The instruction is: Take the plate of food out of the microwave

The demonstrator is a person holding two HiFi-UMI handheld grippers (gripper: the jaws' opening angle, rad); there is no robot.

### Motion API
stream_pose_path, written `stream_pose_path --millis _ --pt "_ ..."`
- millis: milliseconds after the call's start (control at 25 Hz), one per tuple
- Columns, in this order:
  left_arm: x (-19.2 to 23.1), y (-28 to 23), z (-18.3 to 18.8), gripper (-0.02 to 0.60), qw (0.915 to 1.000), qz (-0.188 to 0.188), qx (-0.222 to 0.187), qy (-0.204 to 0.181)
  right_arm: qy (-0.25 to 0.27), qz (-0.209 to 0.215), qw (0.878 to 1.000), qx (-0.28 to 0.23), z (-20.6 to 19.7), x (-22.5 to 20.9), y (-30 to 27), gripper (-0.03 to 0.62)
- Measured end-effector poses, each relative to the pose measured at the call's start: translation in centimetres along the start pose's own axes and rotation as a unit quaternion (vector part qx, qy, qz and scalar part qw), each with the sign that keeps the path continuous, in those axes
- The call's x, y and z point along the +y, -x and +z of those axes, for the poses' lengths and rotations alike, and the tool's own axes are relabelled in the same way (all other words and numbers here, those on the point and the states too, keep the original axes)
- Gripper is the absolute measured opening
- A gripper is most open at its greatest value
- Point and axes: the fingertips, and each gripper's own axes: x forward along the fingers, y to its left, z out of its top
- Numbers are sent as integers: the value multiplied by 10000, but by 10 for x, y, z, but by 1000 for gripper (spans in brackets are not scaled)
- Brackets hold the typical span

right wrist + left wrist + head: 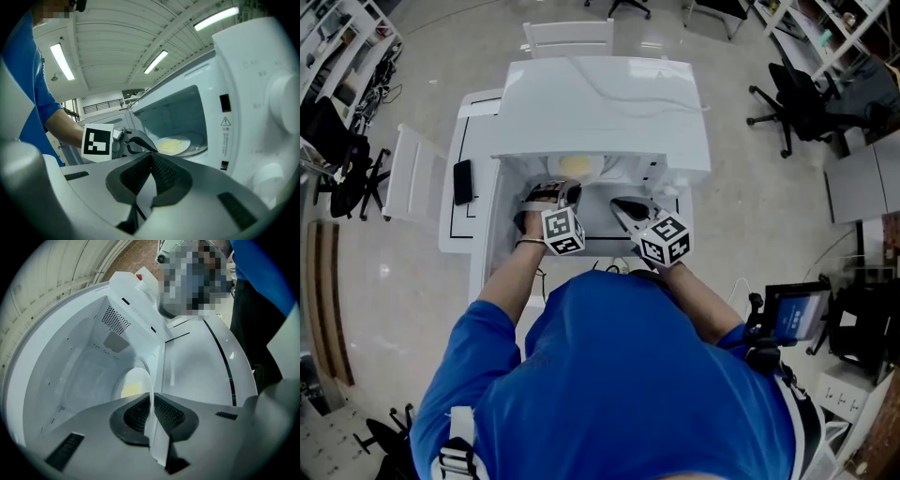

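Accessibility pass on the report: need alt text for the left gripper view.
The left gripper is shut on the rim of a white plate of yellow food inside the microwave, whose door is swung open.

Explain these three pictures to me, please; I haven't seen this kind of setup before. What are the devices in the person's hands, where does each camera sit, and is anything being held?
There is no robot here. A person in a blue shirt holds a two-jaw gripper in each hand, and the cubes with square markers are part of those grippers. The head view comes from a camera on the person's head, looking down onto a white microwave with its door open. The other two pictures come from cameras riding on the grippers, each looking along its own jaws. The left gripper is shut on the rim of a white plate carrying yellow food; the plate sits inside the microwave. The right gripper is shut and holds nothing, in front of the opening.
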Motion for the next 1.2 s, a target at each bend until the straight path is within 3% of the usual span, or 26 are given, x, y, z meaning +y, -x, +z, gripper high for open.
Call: stream_pose_path --millis 520,920,1040,1200 --pt "-7 12 5 40 9997 41 -128 202 -490 69 9988 19 -10 -5 -4 1" --pt "-2 32 -4 45 9898 414 -331 1322 -847 213 9962 32 -16 -5 -17 0" --pt "-2 37 -12 44 9777 490 -385 2006 -1227 317 9919 -33 -18 -5 -23 1" --pt "1 45 -25 44 9356 625 -592 3425 -2334 425 9709 -344 -14 -11 -29 2"
